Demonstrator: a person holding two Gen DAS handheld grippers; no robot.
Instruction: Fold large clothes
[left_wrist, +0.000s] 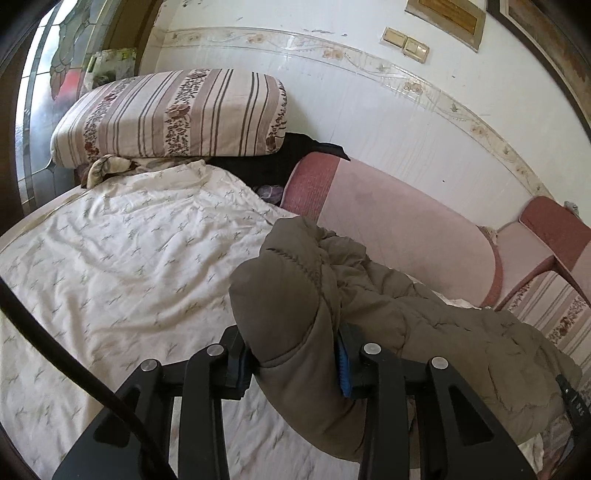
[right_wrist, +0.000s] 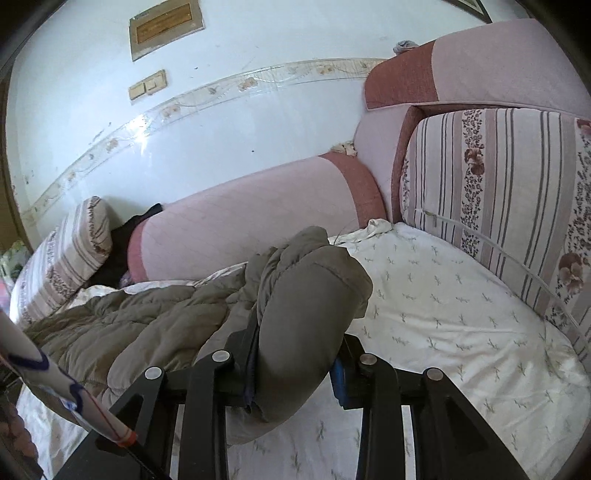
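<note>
Left gripper (left_wrist: 295, 363) clamped on a fat padded fold of the olive-brown quilted jacket (left_wrist: 424, 317), puffy and crumpled, rest of it sagging onto the white sprigged sheet (left_wrist: 122, 258). Right gripper (right_wrist: 293, 373) pinching another thick bunched end, same deal.

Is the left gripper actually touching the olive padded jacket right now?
Touching. The left wrist view shows the left gripper with both pads pressed into a bunched fold of the olive padded jacket.

Matt olive quilted jacket (left_wrist: 388, 306) cloth, puffy, on crumpled white printed cotton sheet (left_wrist: 129, 258); beside it, glossy wall tiles (left_wrist: 369, 122).
</note>
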